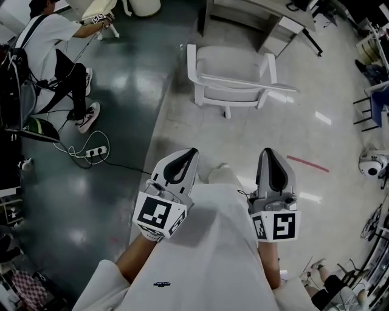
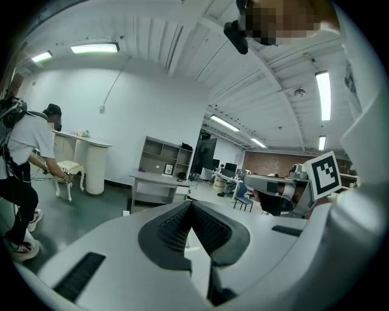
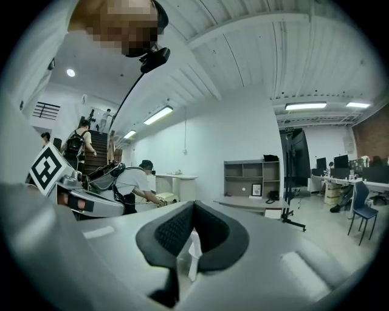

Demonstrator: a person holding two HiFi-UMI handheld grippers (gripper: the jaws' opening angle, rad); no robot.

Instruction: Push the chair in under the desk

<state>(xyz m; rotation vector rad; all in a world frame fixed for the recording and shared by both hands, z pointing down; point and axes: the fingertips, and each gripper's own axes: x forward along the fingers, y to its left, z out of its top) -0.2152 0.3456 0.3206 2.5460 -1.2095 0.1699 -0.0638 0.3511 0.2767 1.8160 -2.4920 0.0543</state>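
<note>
Chair (image 1: 234, 79) stands before desk (image 1: 243, 11), left claw (image 1: 191, 153) and right claw (image 1: 271, 153) closed.

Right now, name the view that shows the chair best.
Head view: the whole chair shows from above, with its seat, back and arms. The right gripper view gives only a white sliver of it behind its jaws; the left gripper view shows nothing certain of it.

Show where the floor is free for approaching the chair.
Free: pale floor on the near side of the white chair, left of the red tape strip. Crowded: the dark floor at left, with power strip, cables and a person.
</note>
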